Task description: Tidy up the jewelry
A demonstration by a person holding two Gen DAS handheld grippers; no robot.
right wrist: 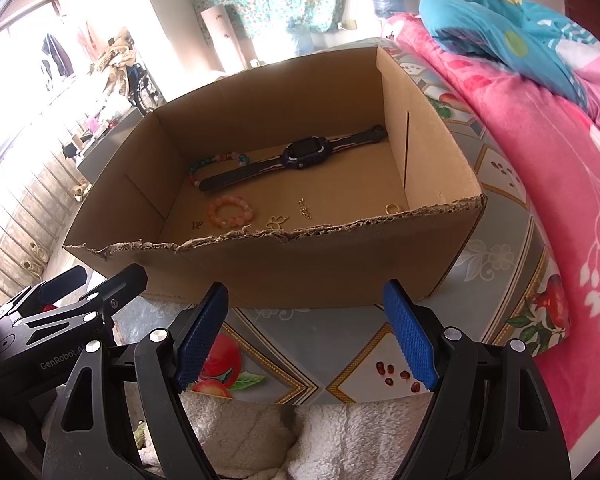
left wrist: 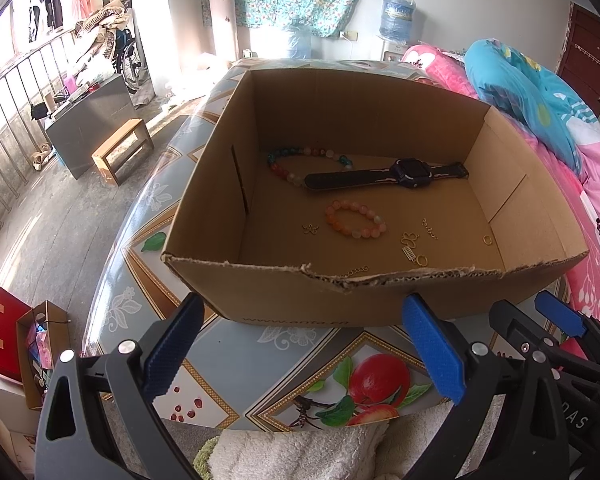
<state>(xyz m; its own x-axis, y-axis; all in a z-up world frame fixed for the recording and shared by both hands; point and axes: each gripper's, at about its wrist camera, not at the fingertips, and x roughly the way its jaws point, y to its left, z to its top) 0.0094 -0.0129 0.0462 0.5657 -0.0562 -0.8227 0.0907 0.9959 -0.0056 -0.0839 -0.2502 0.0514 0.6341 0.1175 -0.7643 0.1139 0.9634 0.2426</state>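
Note:
An open cardboard box (left wrist: 420,304) (right wrist: 260,272) stands on a patterned table. Inside lie a black watch (left wrist: 388,176) (right wrist: 296,156), a multicolour bead bracelet (left wrist: 300,160) (right wrist: 216,162), an orange bead bracelet (left wrist: 356,220) (right wrist: 231,212), a gold ring (left wrist: 487,239) (right wrist: 392,208), and small gold charms and chains (left wrist: 412,246) (right wrist: 278,221). My left gripper (left wrist: 300,308) is open and empty in front of the box. My right gripper (right wrist: 306,292) is open and empty in front of the box; it also shows at the right of the left wrist view (left wrist: 556,320).
The table (left wrist: 284,352) carries a fruit-print cloth. A pink and blue quilt (right wrist: 540,120) lies right of the box. A fluffy white cloth (right wrist: 320,436) sits below the grippers. A wooden stool (left wrist: 122,148) and paper bags (left wrist: 20,340) are on the floor at left.

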